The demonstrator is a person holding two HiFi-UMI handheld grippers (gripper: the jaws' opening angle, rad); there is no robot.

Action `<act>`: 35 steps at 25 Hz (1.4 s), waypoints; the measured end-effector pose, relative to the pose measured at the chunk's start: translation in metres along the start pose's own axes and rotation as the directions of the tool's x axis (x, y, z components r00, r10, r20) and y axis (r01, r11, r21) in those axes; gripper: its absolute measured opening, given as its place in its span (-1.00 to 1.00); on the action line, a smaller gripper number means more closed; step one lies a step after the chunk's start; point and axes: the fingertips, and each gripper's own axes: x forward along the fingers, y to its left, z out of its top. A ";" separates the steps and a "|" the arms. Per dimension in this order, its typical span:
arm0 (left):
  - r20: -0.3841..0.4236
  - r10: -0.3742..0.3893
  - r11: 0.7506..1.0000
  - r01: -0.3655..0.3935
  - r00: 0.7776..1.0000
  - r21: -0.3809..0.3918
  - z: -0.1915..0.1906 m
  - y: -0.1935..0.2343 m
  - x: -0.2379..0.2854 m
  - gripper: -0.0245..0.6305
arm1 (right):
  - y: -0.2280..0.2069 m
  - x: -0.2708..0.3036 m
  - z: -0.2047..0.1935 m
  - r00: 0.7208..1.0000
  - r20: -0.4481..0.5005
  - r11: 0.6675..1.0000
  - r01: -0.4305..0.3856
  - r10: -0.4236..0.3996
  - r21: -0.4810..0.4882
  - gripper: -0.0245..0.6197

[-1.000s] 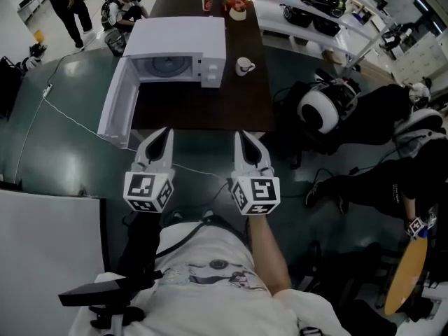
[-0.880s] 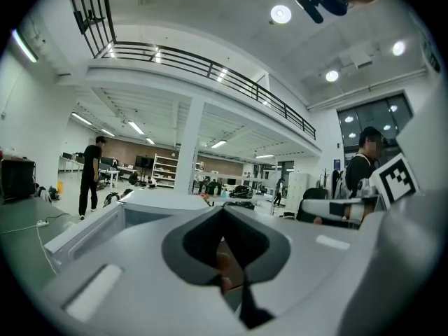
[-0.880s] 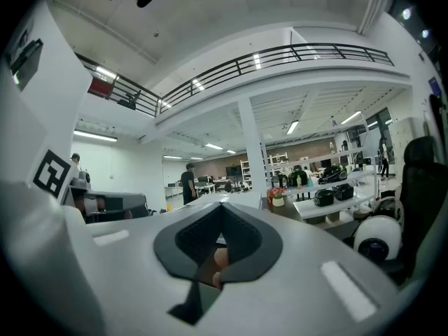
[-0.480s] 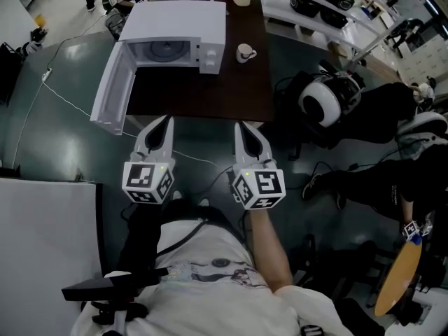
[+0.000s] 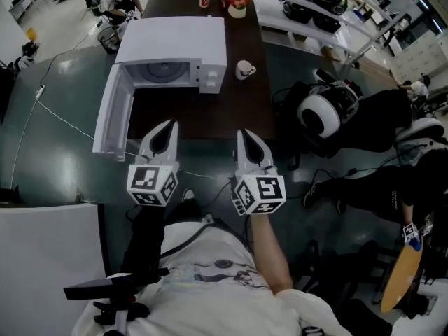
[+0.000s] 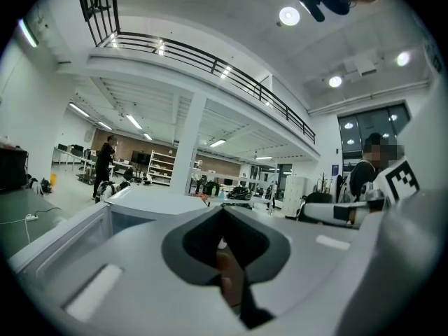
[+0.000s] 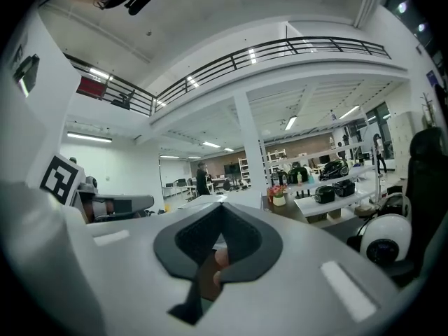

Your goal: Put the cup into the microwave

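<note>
One dark table (image 5: 210,110) (microwave (image 5: 175,39) open), greenish floor (image 5: 52,156).

A dark table (image 5: 210,114) stretches ahead of both claws. Beyond the right claw (image 5: 243,136) and off to its right, a round white helmet (image 5: 318,113) sits among black bags. A white cable (image 5: 70,121) trails over the floor left of the left claw (image 5: 168,128). A potted flower (image 5: 236,5) stands at the table's far end.

Bright ceiling lamps (image 6: 289,16); fisheye warp; dark vignetted corners.
</note>
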 end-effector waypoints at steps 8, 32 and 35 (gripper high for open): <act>-0.027 -0.042 0.999 0.041 0.999 -0.009 0.004 0.035 0.042 -0.93 | 0.003 0.046 0.008 1.000 0.002 1.000 0.023 -0.023 -0.017 -0.92; -0.077 -0.001 1.000 0.001 0.997 -0.003 -0.012 0.061 0.139 -0.93 | -0.069 0.129 -0.007 0.999 -0.051 1.000 0.009 -0.009 0.005 -0.92; -0.078 0.021 1.000 -0.021 0.997 0.004 -0.011 0.059 0.156 -0.93 | -0.082 0.147 -0.002 0.999 -0.048 1.000 -0.018 0.018 0.003 -0.92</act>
